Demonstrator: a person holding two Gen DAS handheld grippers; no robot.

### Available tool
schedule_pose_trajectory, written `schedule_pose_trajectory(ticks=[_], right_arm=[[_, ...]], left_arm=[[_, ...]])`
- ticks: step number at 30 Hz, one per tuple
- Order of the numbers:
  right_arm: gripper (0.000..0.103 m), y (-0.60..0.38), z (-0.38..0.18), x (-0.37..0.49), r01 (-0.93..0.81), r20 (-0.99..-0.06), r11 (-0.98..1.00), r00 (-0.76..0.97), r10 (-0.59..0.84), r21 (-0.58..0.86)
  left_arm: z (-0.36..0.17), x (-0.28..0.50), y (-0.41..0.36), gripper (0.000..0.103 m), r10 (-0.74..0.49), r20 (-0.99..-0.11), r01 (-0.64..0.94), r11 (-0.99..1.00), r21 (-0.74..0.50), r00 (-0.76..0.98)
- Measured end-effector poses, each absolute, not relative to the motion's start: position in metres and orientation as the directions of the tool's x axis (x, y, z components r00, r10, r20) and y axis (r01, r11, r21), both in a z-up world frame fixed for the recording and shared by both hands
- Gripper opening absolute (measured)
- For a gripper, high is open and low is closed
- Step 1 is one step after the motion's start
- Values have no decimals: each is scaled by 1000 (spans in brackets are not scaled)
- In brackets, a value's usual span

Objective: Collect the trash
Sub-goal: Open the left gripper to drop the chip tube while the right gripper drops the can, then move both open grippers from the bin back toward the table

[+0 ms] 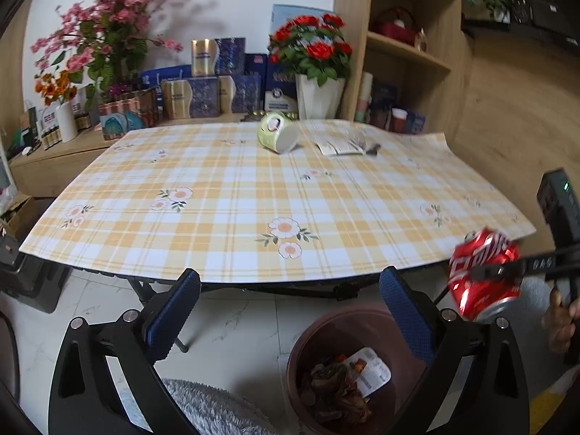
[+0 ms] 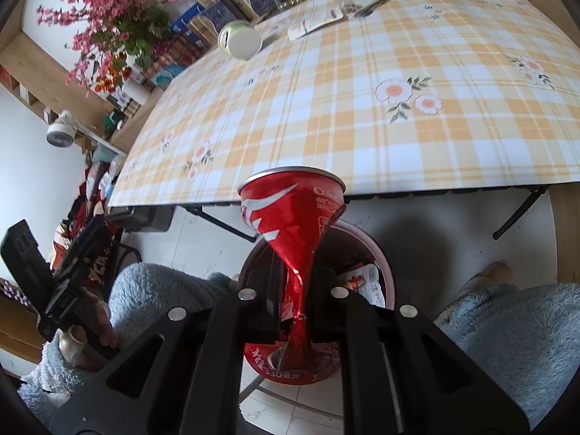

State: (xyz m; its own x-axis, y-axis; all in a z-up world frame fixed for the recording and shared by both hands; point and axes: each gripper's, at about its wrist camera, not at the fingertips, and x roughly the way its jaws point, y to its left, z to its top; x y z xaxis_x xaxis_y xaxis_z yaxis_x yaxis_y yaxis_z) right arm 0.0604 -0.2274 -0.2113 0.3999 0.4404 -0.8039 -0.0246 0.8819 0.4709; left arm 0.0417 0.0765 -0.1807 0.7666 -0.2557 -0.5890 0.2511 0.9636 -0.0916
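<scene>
A crushed red soda can [image 2: 290, 214] is pinched at its waist in my right gripper [image 2: 295, 290], which is shut on it just above the brown trash bin [image 2: 384, 257]. From the left wrist view the same can [image 1: 482, 272] hangs at the right, above and to the right of the bin [image 1: 301, 344], which holds wrappers and crumpled scraps. My left gripper [image 1: 290, 311] stands wide open over the floor in front of the table with nothing between its blue pads [image 1: 174, 311]. A tipped green-and-white paper cup [image 1: 277, 136] and a flat wrapper [image 1: 339, 145] lie on the far side of the checked tablecloth [image 1: 253, 195].
Boxes, flower pots and a white vase line the low shelf behind the table; a wooden shelf unit stands at the back right. Fluffy blue sleeves [image 2: 507, 330] and knees flank the bin. The table's black folding legs [image 2: 522, 210] reach down to the pale tile floor.
</scene>
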Motion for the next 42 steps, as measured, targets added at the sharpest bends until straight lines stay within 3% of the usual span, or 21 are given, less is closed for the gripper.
schedule_pose_trajectory(ticks=[14, 20, 23, 25, 28, 42], right_arm=[[13, -195, -243, 63, -18, -867, 904, 276, 414, 426], [33, -194, -242, 60, -26, -867, 908, 284, 408, 419], [55, -194, -239, 58, -27, -865, 909, 297, 404, 415], [75, -195, -236, 57, -24, -862, 912, 315, 397, 410], [93, -200, -231, 57, -20, -859, 918, 343, 379, 397], [97, -222, -216, 65, 39, -843, 936, 450, 295, 349]], left_arm=[[-192, 52, 82, 97, -268, -620, 232, 963, -139, 738], [-195, 56, 90, 97, -290, -623, 216, 957, -194, 727], [-196, 57, 91, 97, -281, -627, 203, 960, -194, 727], [-196, 57, 90, 97, -278, -630, 202, 961, -191, 725], [-196, 57, 89, 97, -277, -629, 204, 961, -188, 727], [-201, 62, 89, 97, -264, -650, 192, 965, -181, 713]])
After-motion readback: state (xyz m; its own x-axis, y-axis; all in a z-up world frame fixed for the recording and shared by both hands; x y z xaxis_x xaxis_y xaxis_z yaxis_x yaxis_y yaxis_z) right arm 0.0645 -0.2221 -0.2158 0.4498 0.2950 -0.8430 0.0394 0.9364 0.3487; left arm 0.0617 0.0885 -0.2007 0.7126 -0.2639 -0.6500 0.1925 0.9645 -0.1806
